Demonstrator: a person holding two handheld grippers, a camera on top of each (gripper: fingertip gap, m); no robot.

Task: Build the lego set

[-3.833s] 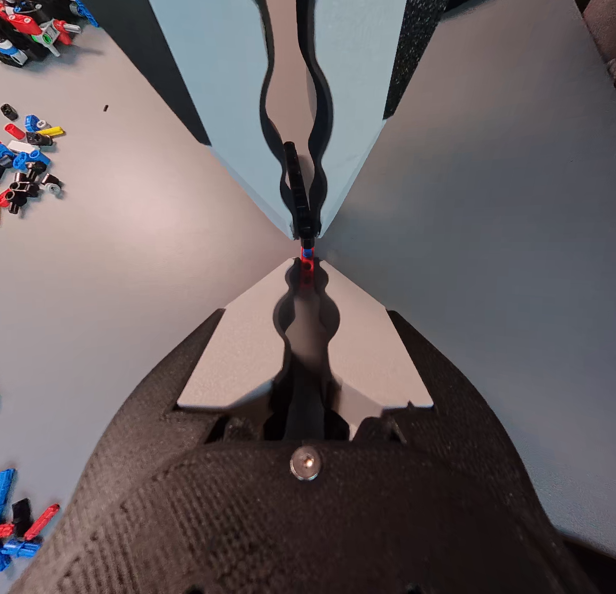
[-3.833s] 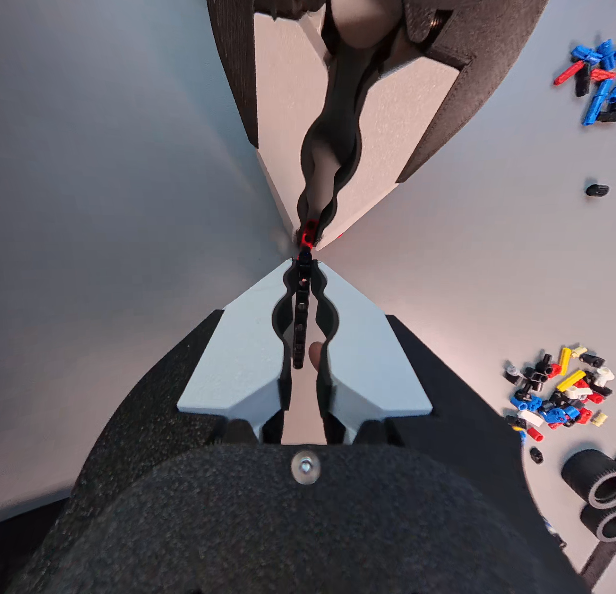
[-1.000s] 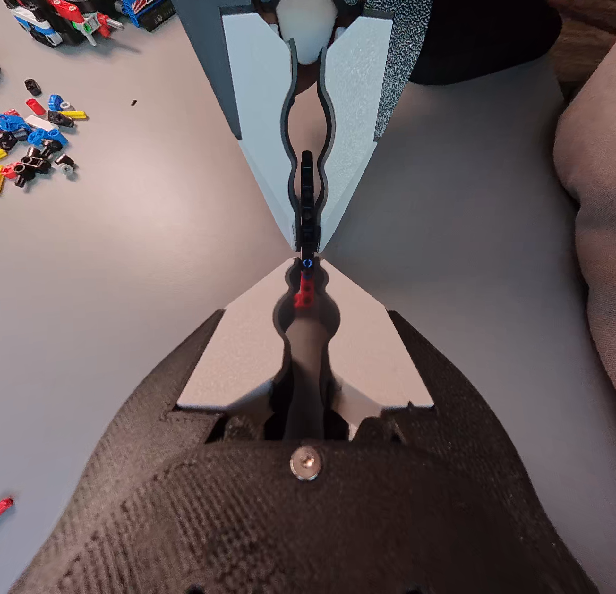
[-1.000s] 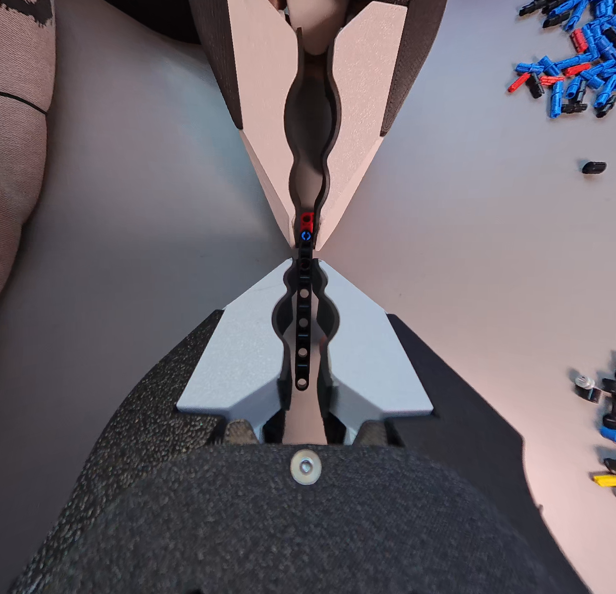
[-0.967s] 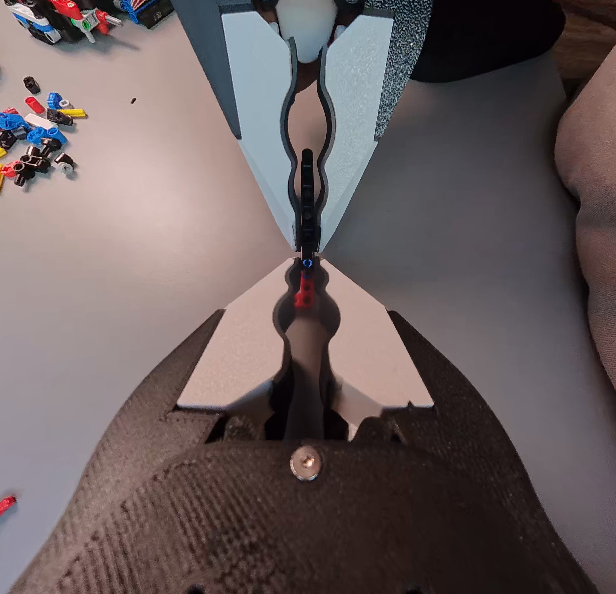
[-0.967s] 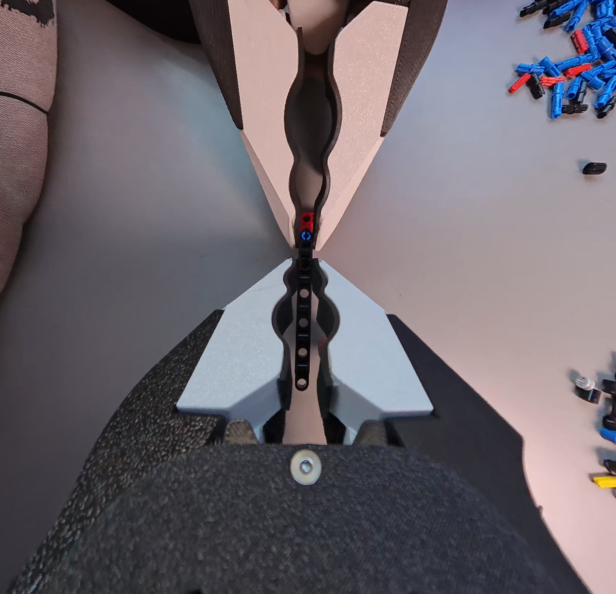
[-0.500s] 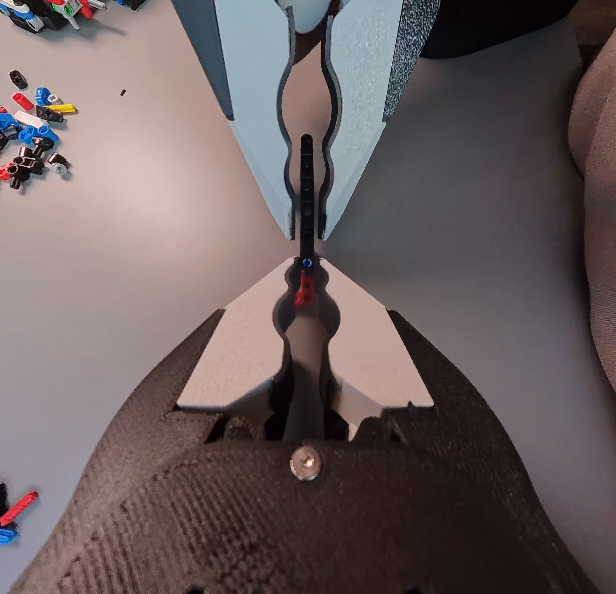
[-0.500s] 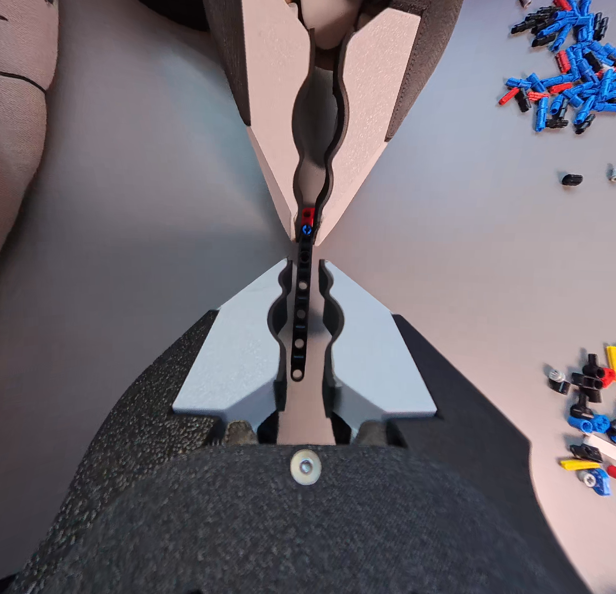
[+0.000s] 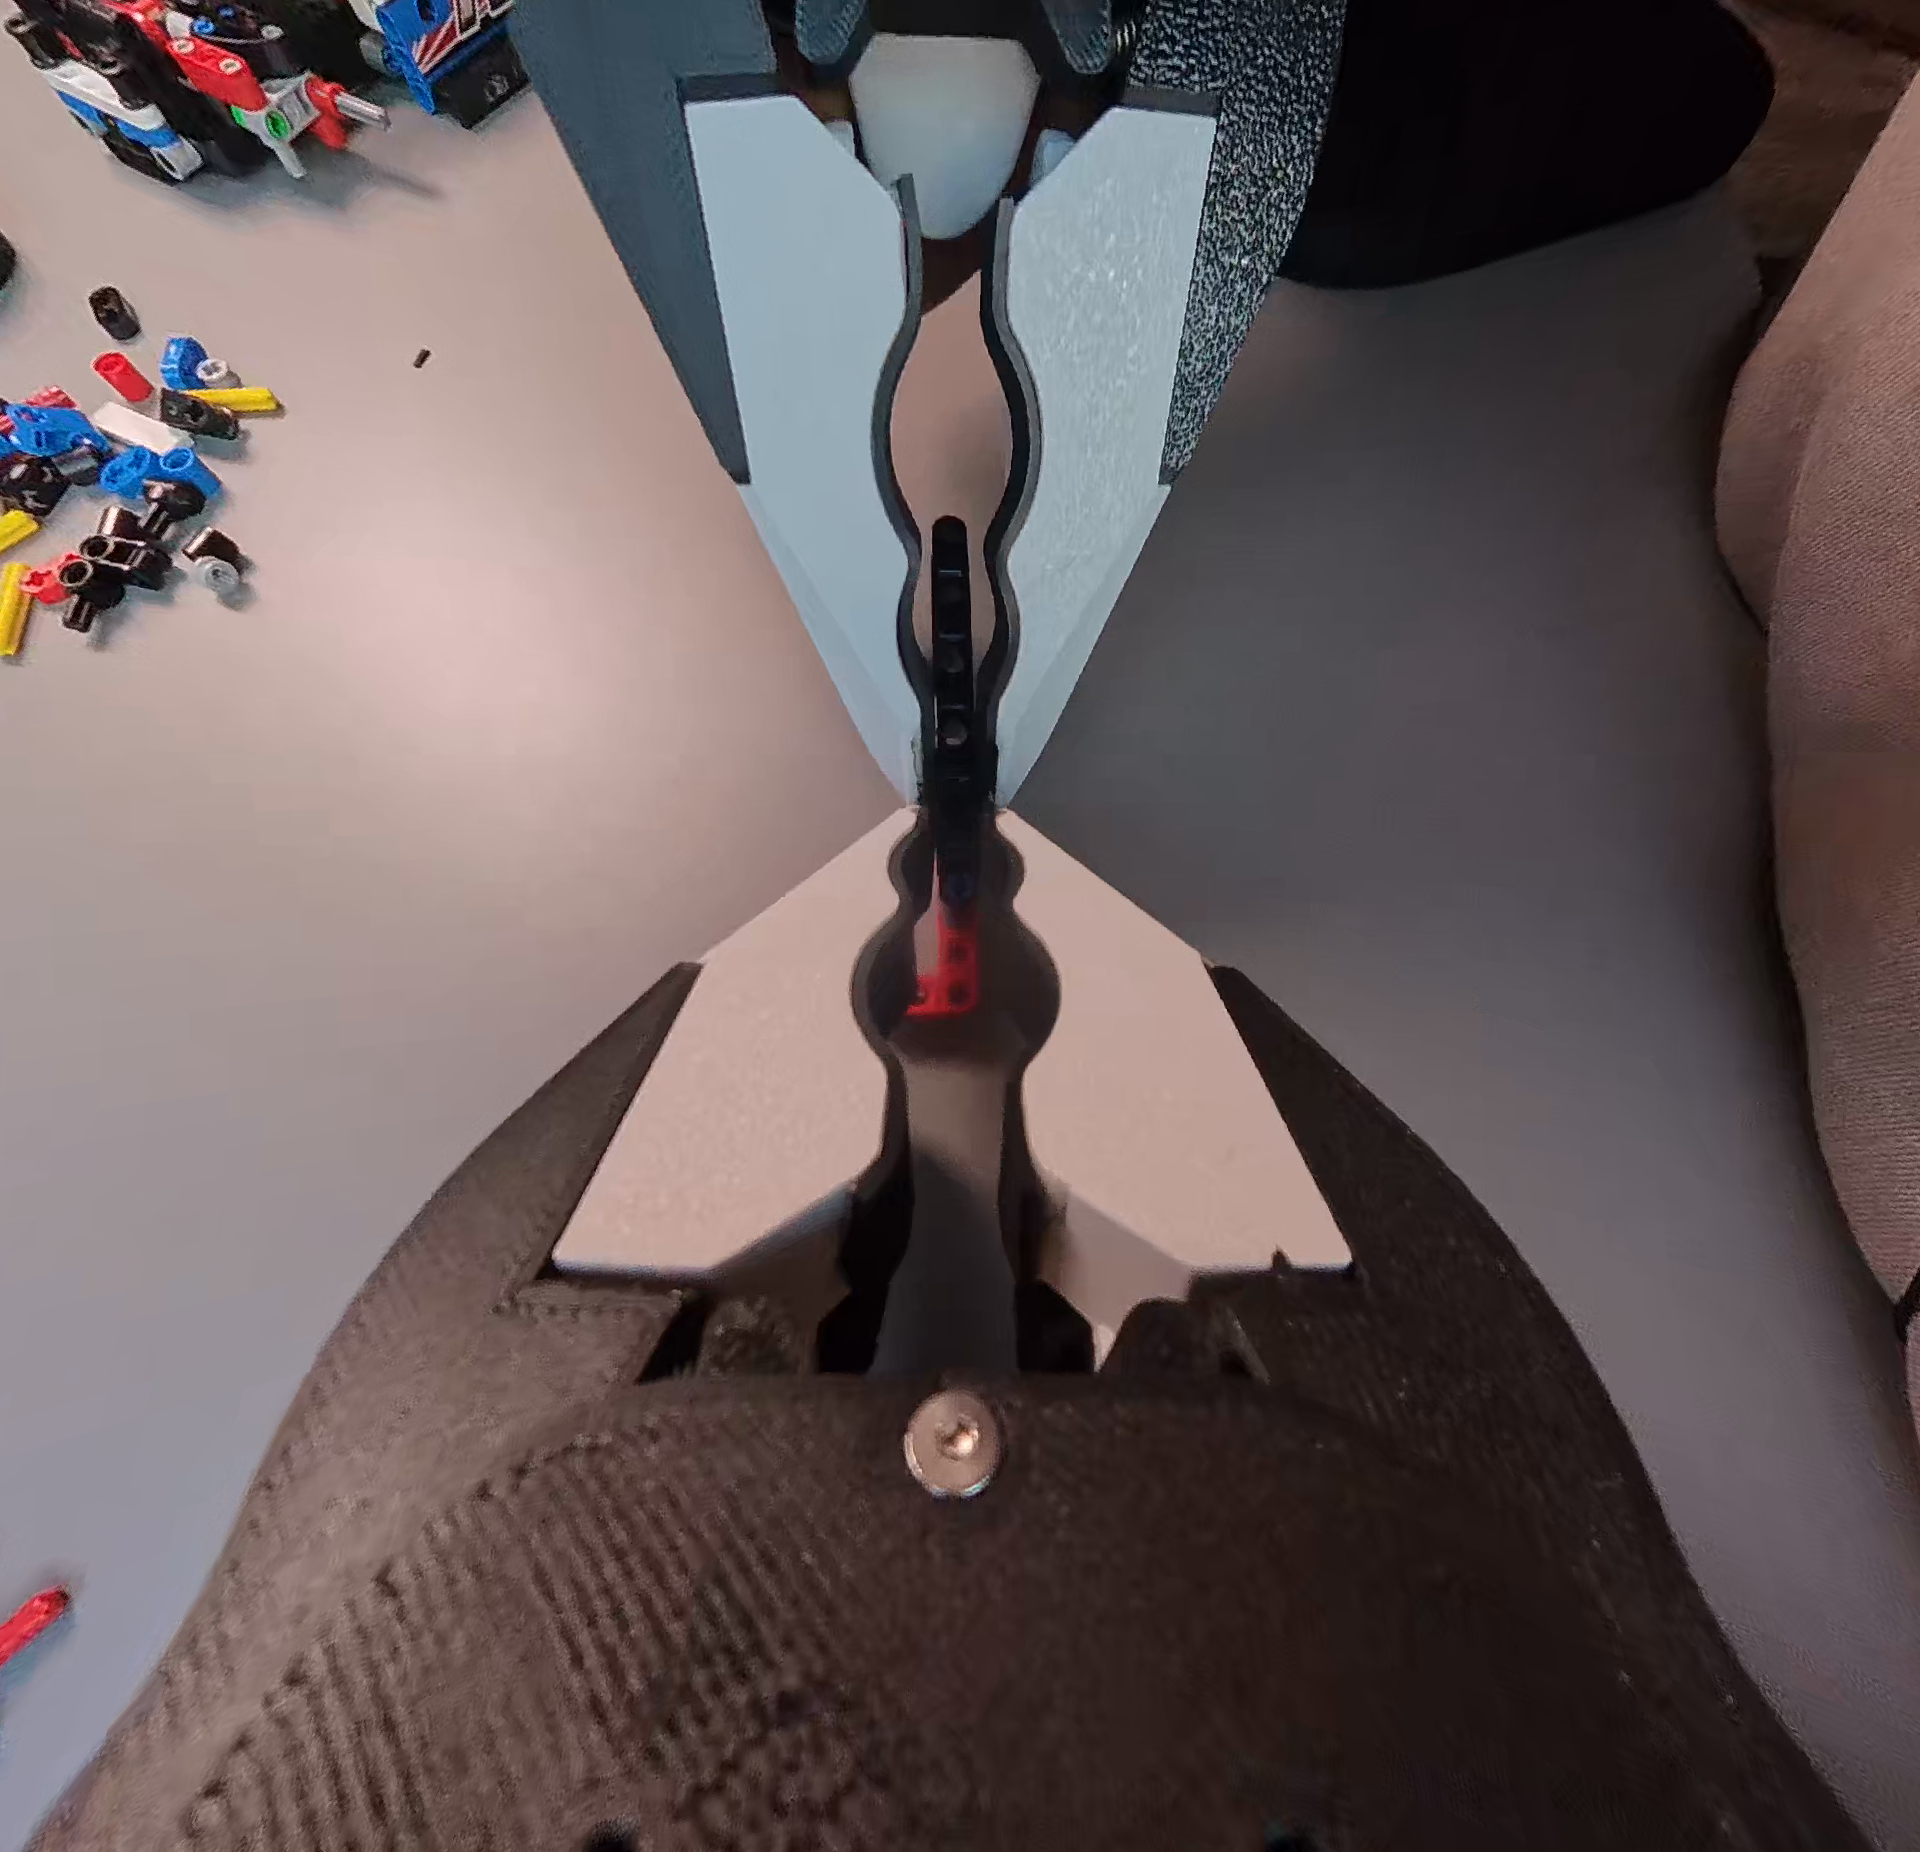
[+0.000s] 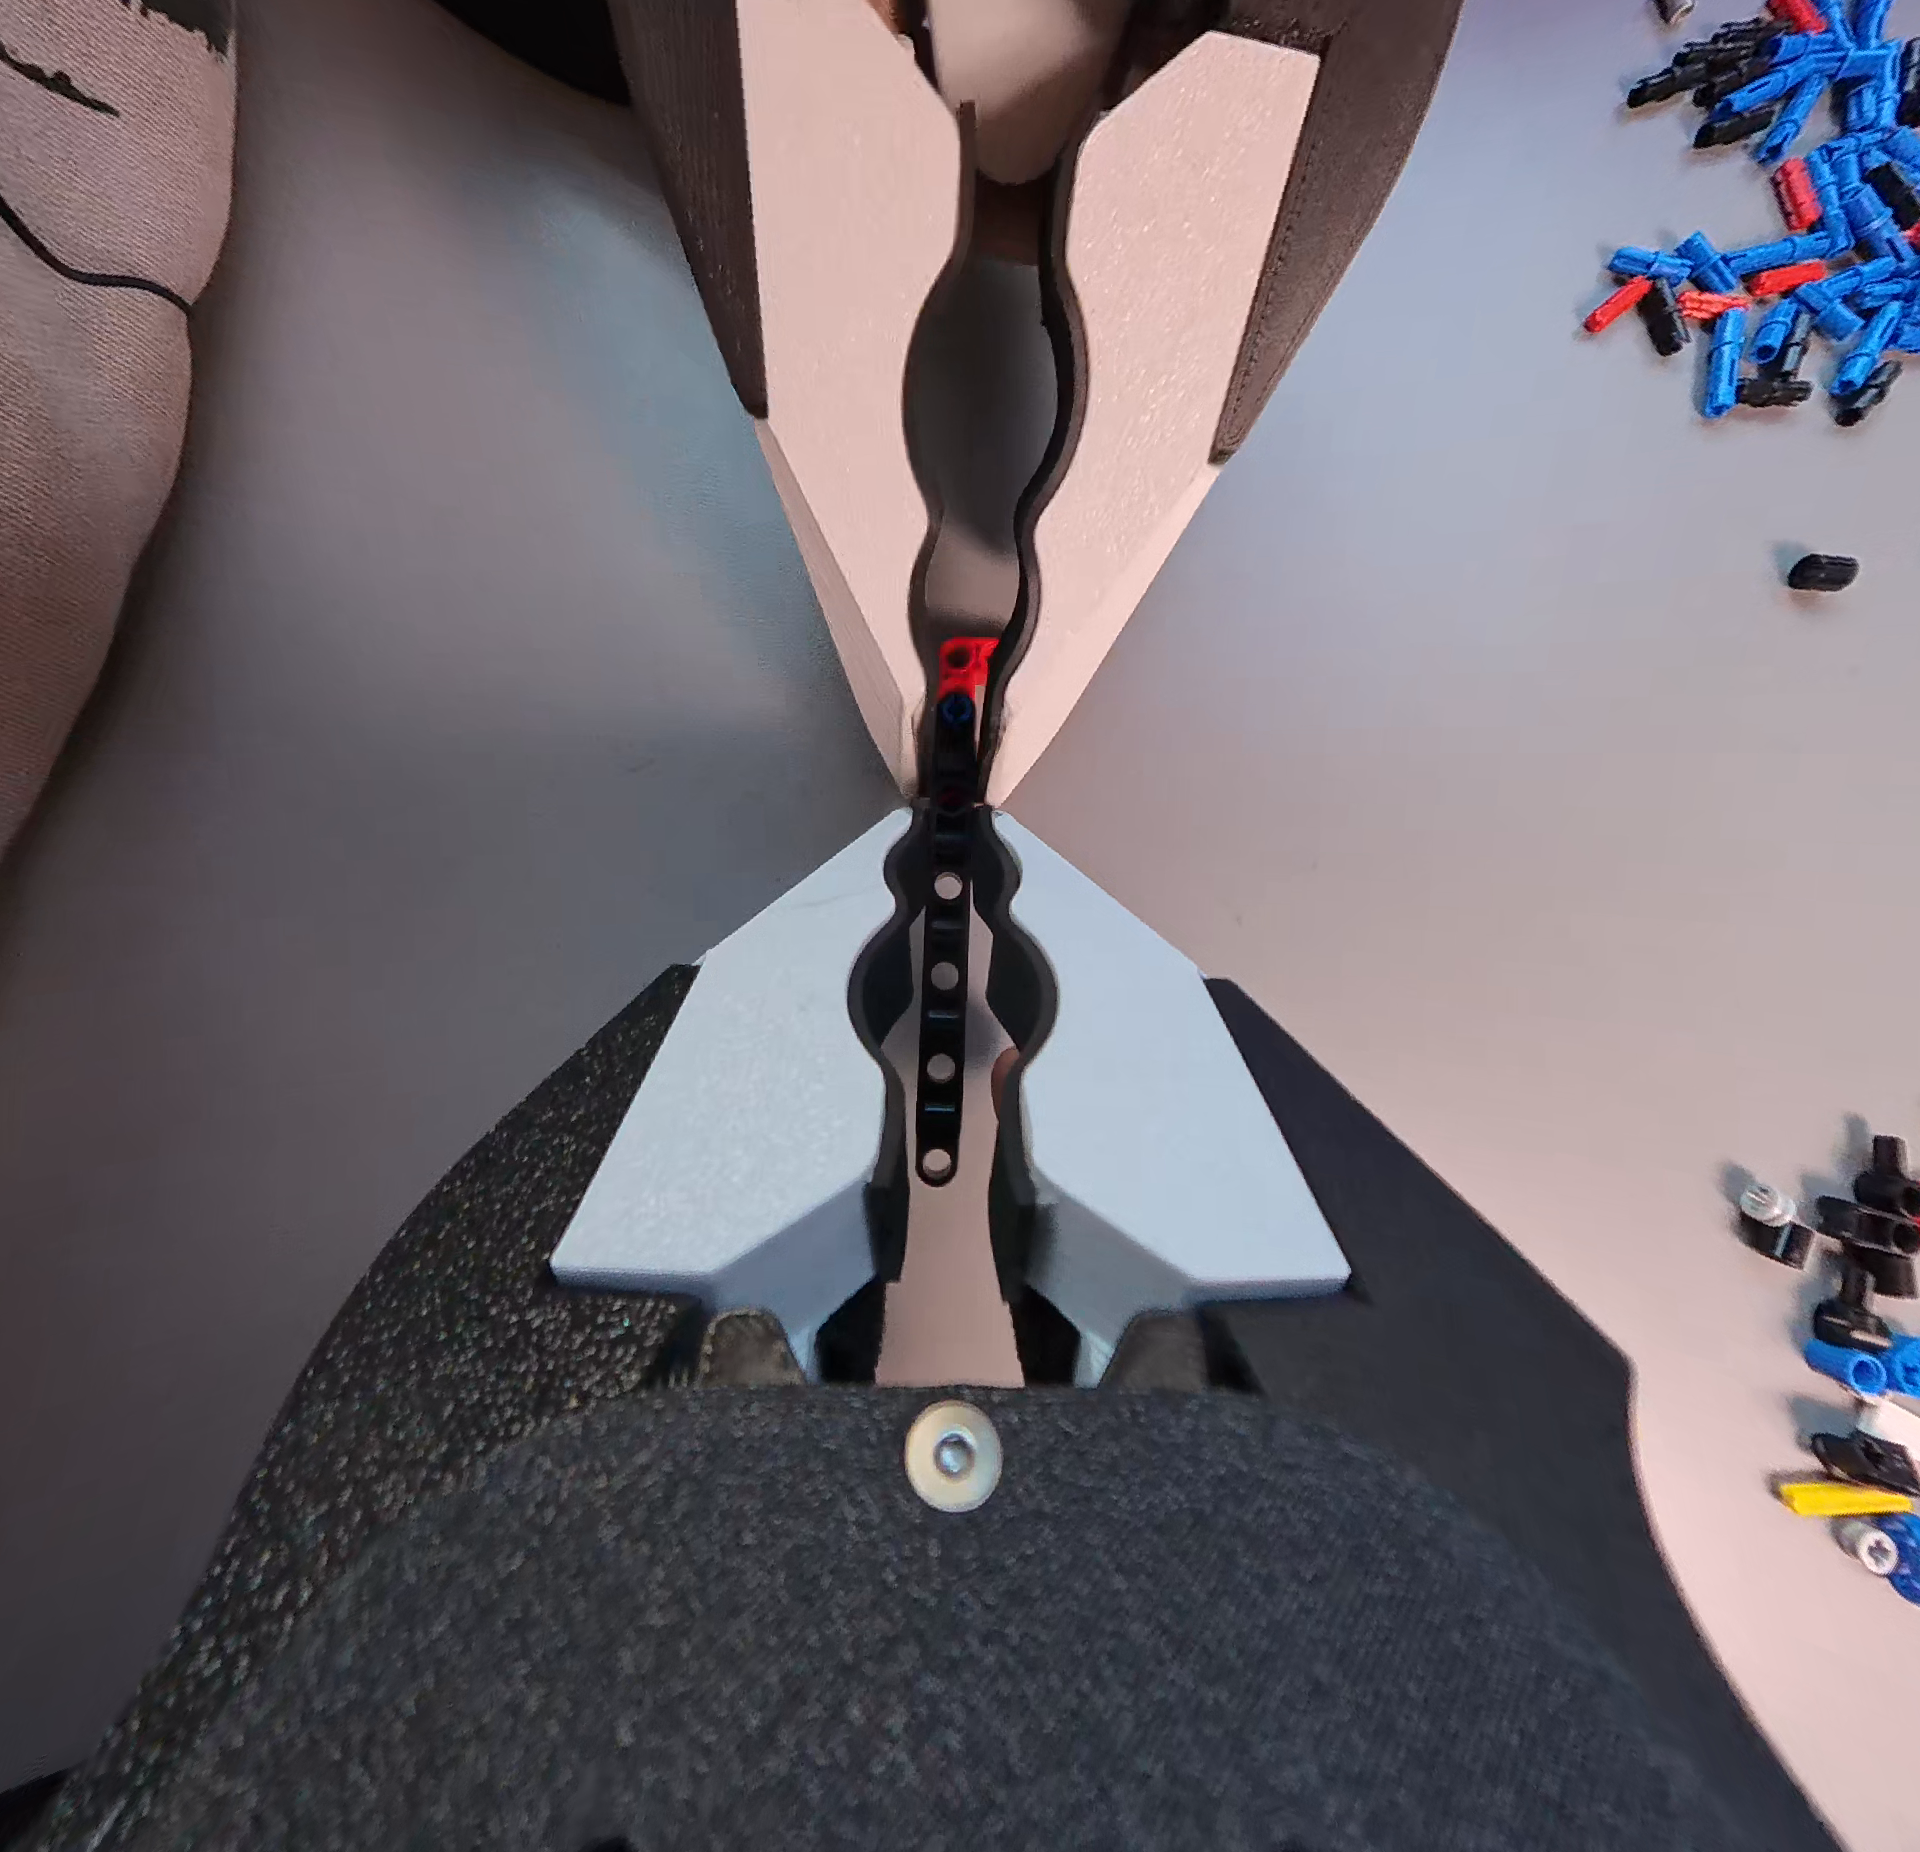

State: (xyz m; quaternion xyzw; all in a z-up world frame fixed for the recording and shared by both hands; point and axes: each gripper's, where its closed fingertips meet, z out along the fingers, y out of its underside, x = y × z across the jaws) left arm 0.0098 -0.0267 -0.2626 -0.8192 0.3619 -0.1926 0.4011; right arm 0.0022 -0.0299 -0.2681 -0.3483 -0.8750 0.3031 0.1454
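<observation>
A long black beam with holes point(image 10: 940, 1023) is joined end to end with a small red angled piece point(image 9: 943, 971) by a blue pin point(image 10: 956, 711). My left gripper point(image 9: 956, 817) is shut on the red end of this assembly, which sits between its beige fingers. My right gripper point(image 10: 951, 813), with light blue fingers, is shut on the black beam, which also shows in the left wrist view point(image 9: 951, 649). The two grippers meet tip to tip above the grey table point(image 9: 468, 867). The right gripper point(image 9: 956, 789) enters the left wrist view from the top, and the left gripper point(image 10: 951, 789) the right wrist view likewise.
A partly built model point(image 9: 260, 36) stands at the far left. Mixed loose pieces point(image 9: 104, 493) lie below it. A pile of blue pins point(image 10: 1808, 244), a lone black pin point(image 10: 1823, 571) and more pieces point(image 10: 1860, 1283) lie at the right. A person's clothing point(image 9: 1849, 659) borders the table. Less than 4 cm separates the two grippers' tips.
My right gripper opened slightly half a second ago and has shut again on the beam. The joined beam and red piece now sit deeper between my left fingers.
</observation>
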